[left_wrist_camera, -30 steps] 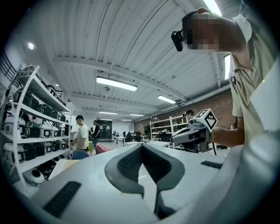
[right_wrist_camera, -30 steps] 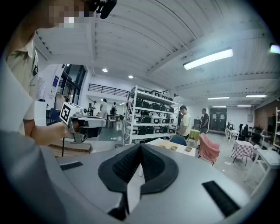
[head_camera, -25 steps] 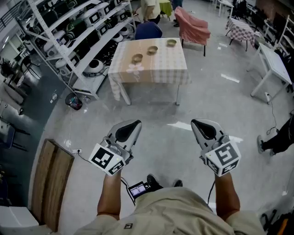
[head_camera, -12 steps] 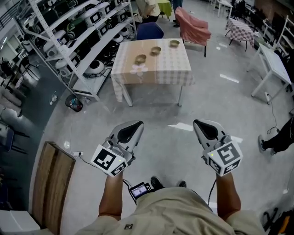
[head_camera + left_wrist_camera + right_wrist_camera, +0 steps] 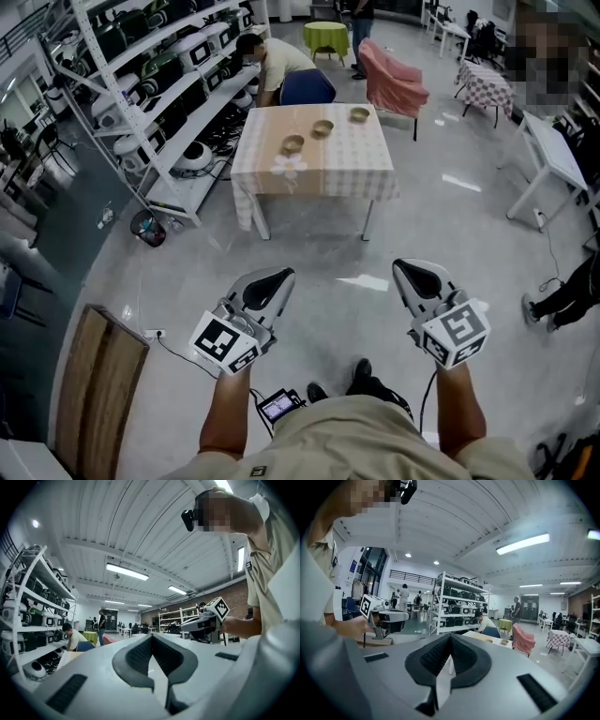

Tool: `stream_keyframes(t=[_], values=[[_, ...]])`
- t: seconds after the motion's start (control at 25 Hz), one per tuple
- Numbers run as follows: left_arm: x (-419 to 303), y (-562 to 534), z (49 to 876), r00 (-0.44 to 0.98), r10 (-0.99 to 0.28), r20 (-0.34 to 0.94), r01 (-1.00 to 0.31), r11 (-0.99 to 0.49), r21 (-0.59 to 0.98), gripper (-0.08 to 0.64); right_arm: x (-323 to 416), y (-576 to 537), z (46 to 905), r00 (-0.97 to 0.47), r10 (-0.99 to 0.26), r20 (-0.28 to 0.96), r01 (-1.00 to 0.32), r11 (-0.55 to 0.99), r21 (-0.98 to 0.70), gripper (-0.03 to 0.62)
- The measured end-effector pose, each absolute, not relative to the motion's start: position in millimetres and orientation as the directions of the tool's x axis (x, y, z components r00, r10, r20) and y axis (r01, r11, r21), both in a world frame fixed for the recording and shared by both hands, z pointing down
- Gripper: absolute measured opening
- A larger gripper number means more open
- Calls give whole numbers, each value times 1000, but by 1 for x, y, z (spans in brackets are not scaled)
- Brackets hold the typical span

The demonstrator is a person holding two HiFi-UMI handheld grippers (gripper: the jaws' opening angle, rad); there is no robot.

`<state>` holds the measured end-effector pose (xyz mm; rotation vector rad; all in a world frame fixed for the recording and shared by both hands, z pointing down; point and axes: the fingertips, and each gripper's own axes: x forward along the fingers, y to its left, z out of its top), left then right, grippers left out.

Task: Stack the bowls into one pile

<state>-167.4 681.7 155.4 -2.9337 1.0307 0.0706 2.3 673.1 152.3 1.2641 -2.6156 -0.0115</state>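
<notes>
You're standing well back from the table. 3 bowls sit on it, apart, in a slanted row: left bowl, mid bowl, right bowl. None stacked yet. Your left gripper & right gripper are side by side over the floor, pointing toward the table. Both have jaws closed tip to tip w/ nothing btwn them. A person bends by the shelves past the table's far-left corner.

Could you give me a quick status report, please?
Left gripper and right gripper shut, empty. Three bowls separate on table ahead. Floor between, no obstacle.
</notes>
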Motion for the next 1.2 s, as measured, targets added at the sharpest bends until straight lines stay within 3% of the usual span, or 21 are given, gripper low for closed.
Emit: stream_keyframes(t=[0.52,1.2], values=[[-168,608,164,747,-665,-19,-665,-747,-13,6,23,578,159,-596,-781,186,-782,617,84,3],[-63,409,172,720,-694,20,-694,-720,-11,6,113,378,178,-652,-731,202,-740,672,41,3]])
